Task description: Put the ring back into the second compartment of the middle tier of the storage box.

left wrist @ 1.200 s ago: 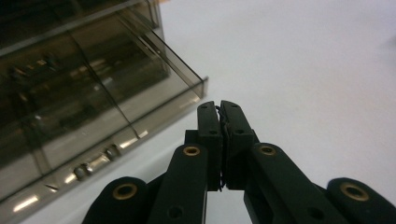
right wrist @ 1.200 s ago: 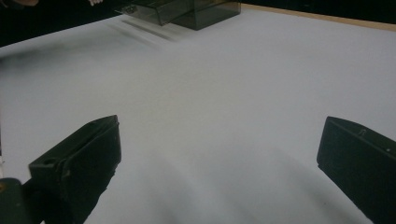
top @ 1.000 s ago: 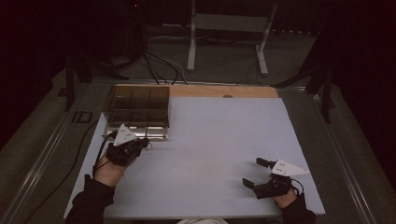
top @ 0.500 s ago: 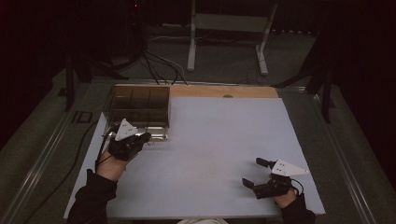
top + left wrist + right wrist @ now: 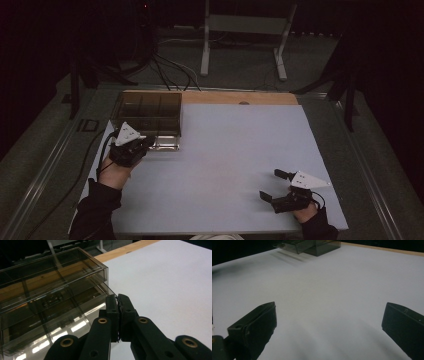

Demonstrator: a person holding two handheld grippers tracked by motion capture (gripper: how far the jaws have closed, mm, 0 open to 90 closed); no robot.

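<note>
Left gripper clamped on the thin front edge of the clear drawer box; right gripper wide open, holding nothing.

Left gripper view: both black jaws are pressed together with the box's pulled-out lower drawer wall pinched between the tips, at the drawer's near corner. The box is smoky transparent plastic, stacked compartments visible inside, contents too dim to tell. High view: the box sits at the far-left part of the white table mat, its back against the wooden strip; the left gripper is touching its front side. The right gripper rests low over bare mat at the near-right, well apart from the box, jaws pointing left.
</note>
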